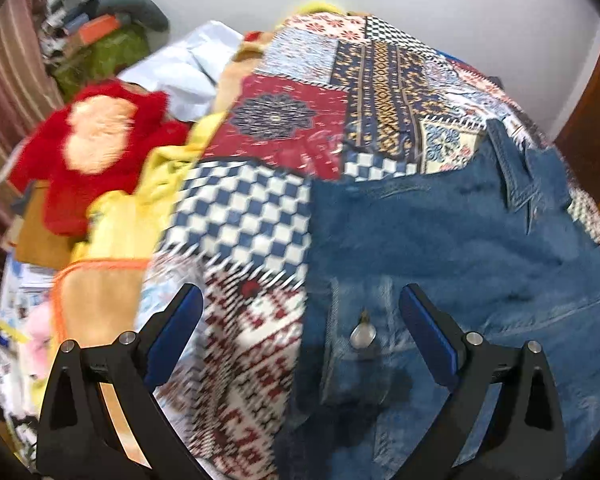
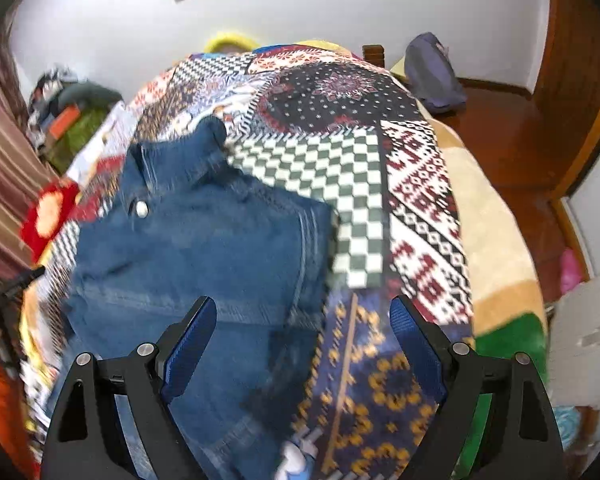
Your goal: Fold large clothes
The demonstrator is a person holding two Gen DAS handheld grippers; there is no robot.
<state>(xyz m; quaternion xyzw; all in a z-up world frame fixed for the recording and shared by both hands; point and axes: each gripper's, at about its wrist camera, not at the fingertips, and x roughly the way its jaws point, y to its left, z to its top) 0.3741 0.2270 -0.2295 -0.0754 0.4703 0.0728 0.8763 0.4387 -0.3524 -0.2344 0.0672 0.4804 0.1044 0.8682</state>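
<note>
jeans (image 1: 460,248) lie folded on the patchwork bedspread (image 1: 292,120), lower right of the left wrist view, centre left of the right wrist view. waistband button (image 1: 363,336) shows low centre in the left view, just above the gap between the fingers.

left gripper (image 1: 300,344): jaws wide, nothing between the pads, hanging over the button end and the left edge of the denim. right gripper (image 2: 302,352): jaws wide too, empty, over the right edge of the denim where it meets the bedspread. neither touches cloth as far as i can tell; both frames are motion-blurred.

handling, my read: denim is heavy for cloth, fairly stiff, not slippery, nothing fragile. stacked layers will hold a crease but sag if lifted from one point. best hold looks like the thick seamed edges: waistband near the button for the left, side seam or hem edge for the right. pinch all layers together, else the top one peels off.

clutter at the left edge, red plush toy (image 1: 100,152) and yellow cloth (image 1: 156,184), sits apart from the jeans.
</note>
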